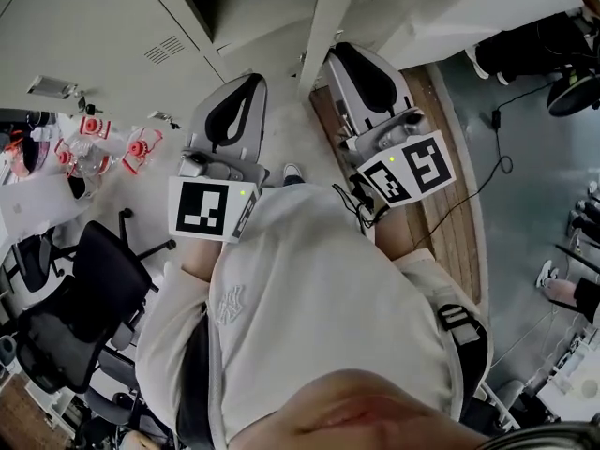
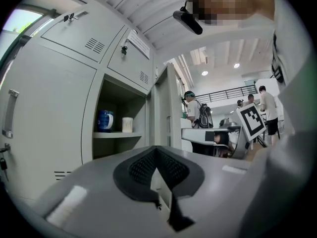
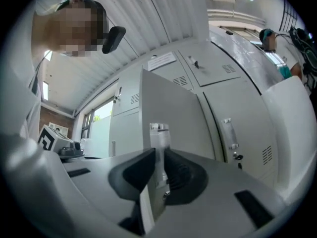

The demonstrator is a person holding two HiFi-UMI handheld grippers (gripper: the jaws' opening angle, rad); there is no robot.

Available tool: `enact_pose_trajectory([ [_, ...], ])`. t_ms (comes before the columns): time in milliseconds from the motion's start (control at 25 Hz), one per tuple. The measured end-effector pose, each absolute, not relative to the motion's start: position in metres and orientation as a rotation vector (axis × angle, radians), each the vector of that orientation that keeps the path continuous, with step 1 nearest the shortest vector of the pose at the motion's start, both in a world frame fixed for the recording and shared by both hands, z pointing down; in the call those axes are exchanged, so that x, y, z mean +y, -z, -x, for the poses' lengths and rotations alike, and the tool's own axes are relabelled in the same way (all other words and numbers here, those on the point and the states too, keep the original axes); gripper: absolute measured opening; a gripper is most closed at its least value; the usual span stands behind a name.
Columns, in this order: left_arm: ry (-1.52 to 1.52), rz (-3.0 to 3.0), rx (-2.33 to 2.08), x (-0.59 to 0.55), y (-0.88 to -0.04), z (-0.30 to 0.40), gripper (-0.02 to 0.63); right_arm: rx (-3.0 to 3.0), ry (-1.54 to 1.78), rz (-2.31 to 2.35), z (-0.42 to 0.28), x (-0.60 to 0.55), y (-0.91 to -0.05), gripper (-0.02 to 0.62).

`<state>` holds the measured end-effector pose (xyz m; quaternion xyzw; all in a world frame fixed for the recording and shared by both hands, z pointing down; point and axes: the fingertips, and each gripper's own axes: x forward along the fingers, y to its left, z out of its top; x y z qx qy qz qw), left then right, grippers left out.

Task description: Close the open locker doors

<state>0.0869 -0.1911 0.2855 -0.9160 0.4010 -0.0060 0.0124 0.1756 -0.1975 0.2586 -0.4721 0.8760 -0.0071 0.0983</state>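
A grey locker door (image 1: 323,26) stands open, seen edge-on between my two grippers in the head view. My right gripper (image 1: 340,51) is at that edge. In the right gripper view the door (image 3: 171,103) and its metal handle (image 3: 159,135) run straight between the pads, with my right gripper (image 3: 157,157) shut on the door's edge. My left gripper (image 1: 251,82) hangs just left of the door, its tips together on nothing. The left gripper view puts my left gripper (image 2: 157,155) before the open compartment (image 2: 121,113), which holds a blue mug (image 2: 104,120) and a white cup (image 2: 127,124), with the door (image 2: 166,103) to their right.
Closed lockers (image 1: 94,26) fill the upper left, and more closed lockers (image 3: 237,108) lie right of the door. A black office chair (image 1: 84,289) and a table with red items (image 1: 89,148) stand at left. A wooden strip (image 1: 450,195) and a cable (image 1: 492,172) lie at right. People (image 2: 195,110) stand at desks beyond.
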Motion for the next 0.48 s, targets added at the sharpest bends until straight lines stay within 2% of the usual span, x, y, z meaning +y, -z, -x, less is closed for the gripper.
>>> enact_pose_trajectory([
  [480, 0.026, 2.695, 1.533, -0.213, -0.281, -0.002, 0.002, 2.786, -0.026, 1.098, -0.081, -0.263, -0.257, 0.026],
])
